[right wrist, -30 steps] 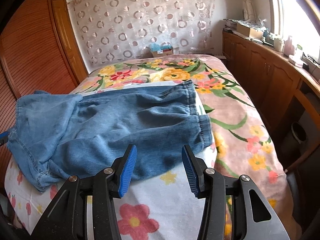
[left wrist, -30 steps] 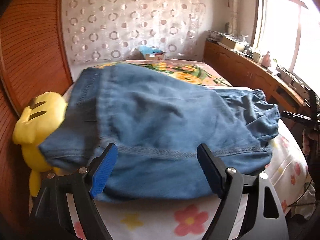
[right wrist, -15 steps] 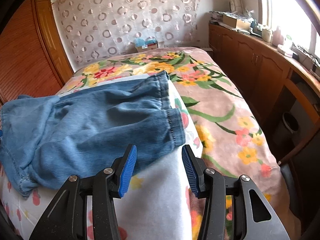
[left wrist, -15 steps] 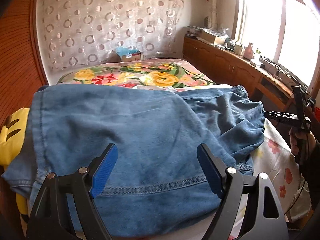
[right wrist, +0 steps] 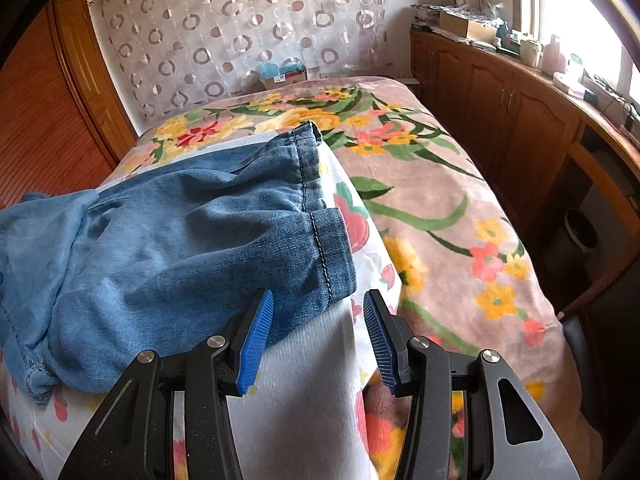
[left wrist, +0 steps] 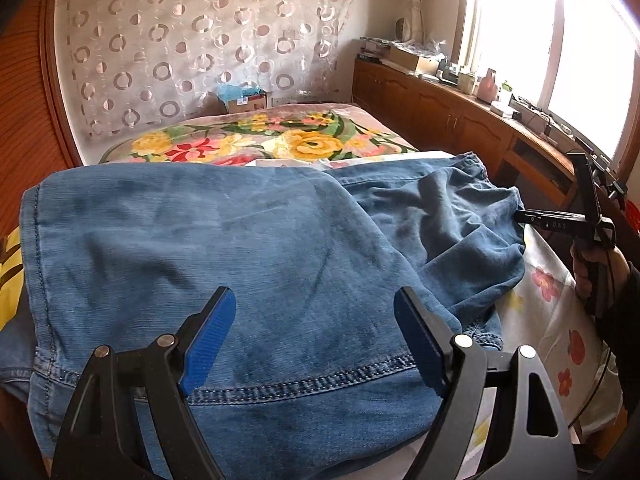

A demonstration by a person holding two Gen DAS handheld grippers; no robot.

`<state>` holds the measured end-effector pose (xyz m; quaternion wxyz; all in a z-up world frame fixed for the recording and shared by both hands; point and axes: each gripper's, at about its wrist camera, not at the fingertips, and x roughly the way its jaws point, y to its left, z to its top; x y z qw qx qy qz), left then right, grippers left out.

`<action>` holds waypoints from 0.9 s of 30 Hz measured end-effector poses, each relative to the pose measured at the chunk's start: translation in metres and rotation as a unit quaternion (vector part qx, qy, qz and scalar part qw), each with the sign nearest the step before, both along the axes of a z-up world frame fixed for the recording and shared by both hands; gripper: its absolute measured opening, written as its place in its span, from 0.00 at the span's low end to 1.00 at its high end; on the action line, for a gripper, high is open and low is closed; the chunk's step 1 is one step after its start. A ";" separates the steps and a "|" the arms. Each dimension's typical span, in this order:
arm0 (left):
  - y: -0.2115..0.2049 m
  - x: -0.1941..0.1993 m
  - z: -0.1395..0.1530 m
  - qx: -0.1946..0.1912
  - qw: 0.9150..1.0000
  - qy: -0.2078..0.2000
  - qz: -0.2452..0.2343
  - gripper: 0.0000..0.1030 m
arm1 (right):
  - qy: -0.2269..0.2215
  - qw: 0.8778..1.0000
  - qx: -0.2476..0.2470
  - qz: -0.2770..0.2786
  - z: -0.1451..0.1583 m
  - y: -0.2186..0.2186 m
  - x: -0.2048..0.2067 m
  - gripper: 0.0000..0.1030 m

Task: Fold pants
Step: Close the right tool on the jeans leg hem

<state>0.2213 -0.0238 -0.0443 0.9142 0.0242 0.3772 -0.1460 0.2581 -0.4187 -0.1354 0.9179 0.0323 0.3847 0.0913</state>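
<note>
1. Denim pants (left wrist: 248,248) are lying rumpled across a white flowered sheet (right wrist: 304,392) on the bed (right wrist: 440,200), filling the centre of the left wrist view and the left half of the right wrist view.
2. Compared with a second ago, both views are sitting closer to the cloth: the left hand-held gripper (left wrist: 314,340) is now hovering over the broad stitched end of the pants, and the yellow plush toy (left wrist: 10,264) is showing only as a sliver at the left edge.
3. The right hand-held gripper (right wrist: 316,340) is now hanging just short of the leg cuff (right wrist: 332,252), at lower centre of its frame.
4. Both hand-held grippers are standing spread, with blue pads bare and nothing pinched.
5. Judging from this, the person is lining up on the two ends of the pants, and no fold appears begun.
6. The near edge of the pants is cut off behind the left gripper's arms, so the hem there is hard to make out.
7. At the right edge of the left view, a hand (left wrist: 588,264) is holding the other gripper's handle, partly cropped.
</note>
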 end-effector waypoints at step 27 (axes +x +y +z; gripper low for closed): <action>-0.003 -0.007 -0.006 0.004 1.000 0.008 -0.004 0.80 | -0.081 0.997 -0.004 -0.008 0.013 -0.018 -0.044 0.02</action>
